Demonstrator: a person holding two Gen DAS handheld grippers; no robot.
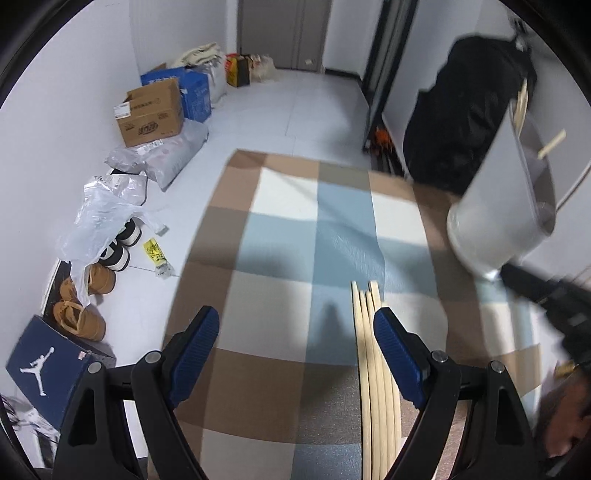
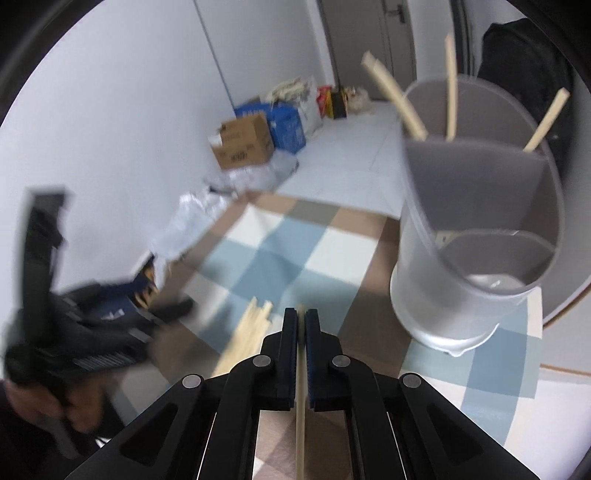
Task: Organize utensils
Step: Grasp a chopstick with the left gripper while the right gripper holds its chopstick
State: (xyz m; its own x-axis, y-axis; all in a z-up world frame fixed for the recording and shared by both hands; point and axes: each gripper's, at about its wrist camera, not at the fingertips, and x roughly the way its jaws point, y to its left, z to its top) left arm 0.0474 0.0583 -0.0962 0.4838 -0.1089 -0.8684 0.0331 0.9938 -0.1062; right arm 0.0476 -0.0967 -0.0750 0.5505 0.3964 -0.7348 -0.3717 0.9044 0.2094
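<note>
While the right gripper is pinching one thin chopstick, the left gripper is hanging wide apart over the chopstick pile on the mat. They look light, stiff and slippery; grabbing mid-stick seems safest.

A checked rug in tan, white and pale blue squares covers the middle of the pale tiled floor. Along the white wall at the left of the frame sits a row of clutter: a brown cardboard box resting on a grey plastic mailer bag, with a blue carton just behind it. Nearer, crumpled clear plastic lies partly over black-and-white shoes, and a pair of tan boots stands beside a navy shoebox (a white jumping figure printed on its side). A grey door closes off the far end, and a black bag stands at the upper right.
</note>
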